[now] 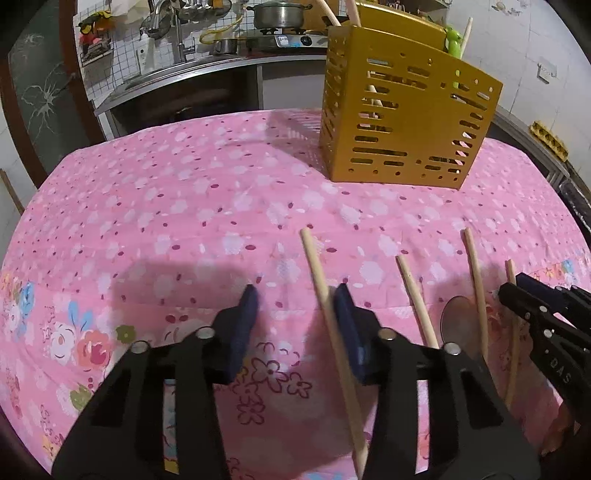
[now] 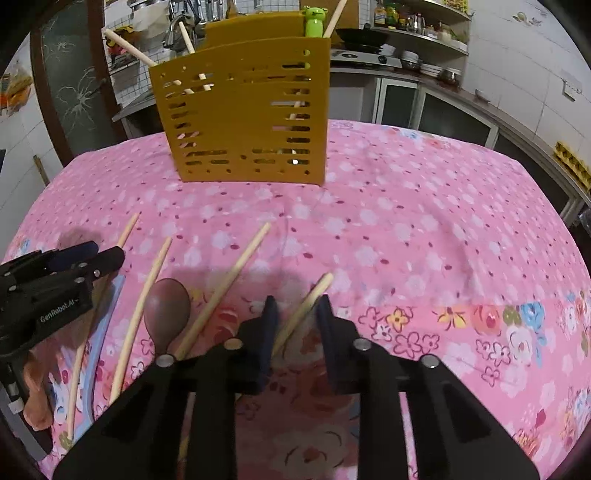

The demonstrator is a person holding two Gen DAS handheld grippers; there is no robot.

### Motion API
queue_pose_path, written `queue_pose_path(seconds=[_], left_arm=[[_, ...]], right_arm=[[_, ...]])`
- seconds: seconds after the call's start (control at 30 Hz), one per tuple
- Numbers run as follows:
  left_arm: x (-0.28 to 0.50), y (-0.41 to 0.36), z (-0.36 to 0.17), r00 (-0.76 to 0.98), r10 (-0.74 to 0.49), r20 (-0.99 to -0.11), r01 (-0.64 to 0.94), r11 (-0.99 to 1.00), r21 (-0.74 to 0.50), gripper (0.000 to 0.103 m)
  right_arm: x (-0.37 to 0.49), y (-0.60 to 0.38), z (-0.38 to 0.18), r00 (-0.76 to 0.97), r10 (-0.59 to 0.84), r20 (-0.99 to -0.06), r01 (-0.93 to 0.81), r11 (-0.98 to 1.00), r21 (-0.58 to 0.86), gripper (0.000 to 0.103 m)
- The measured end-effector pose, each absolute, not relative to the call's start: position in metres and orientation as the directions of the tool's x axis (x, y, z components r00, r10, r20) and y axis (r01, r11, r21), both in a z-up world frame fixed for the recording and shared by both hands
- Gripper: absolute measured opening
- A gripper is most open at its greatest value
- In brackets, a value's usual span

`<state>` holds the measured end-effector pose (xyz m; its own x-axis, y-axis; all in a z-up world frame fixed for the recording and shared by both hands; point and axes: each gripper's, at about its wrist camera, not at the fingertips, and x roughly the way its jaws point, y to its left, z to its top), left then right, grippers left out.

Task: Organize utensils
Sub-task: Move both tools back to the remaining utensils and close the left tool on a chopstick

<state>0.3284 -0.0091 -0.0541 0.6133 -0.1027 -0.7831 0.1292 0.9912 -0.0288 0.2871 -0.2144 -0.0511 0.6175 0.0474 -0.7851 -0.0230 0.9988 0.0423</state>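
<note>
Yellow holder (image 2: 243, 110) with chopsticks (image 2: 127, 47), green frog thing (image 2: 314, 21). "GenRobot.AI" on left gripper (image 2: 88, 254). Both grippers' fingers spread, right gripper (image 2: 295, 306) included.

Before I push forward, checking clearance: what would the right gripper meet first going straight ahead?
The right gripper would first cross bare pink tablecloth, then probably the yellow utensil holder; depth is unclear.

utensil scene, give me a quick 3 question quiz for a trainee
1. True or false: the yellow holder already has utensils standing in it.
2. What lies between the open fingers of the right gripper? A) a wooden chopstick B) the brown spoon C) nothing
3. Fill in: the brown spoon lies on the pink ____.

Key: 1 true. 2 A, the wooden chopstick. 3 tablecloth.
</note>
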Motion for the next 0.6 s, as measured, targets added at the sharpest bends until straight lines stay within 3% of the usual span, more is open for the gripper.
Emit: queue_pose_path(seconds=[0.27, 0.6], left_arm=[[0.330, -0.007, -0.051, 0.596, -0.148, -0.789, 0.156, 0.985, -0.068, 0.009], [0.332, -0.012, -0.050, 0.560, -0.145, -0.815, 0.166, 0.984, -0.061, 0.008]], right_arm=[[0.295, -0.217, -0.051, 0.619, 0.077, -0.782, -0.075, 0.996, 0.039, 0.015], [0.312, -0.221, -0.050, 0.584, 0.111, -0.804, -0.100, 0.993, 0.065, 0.014]])
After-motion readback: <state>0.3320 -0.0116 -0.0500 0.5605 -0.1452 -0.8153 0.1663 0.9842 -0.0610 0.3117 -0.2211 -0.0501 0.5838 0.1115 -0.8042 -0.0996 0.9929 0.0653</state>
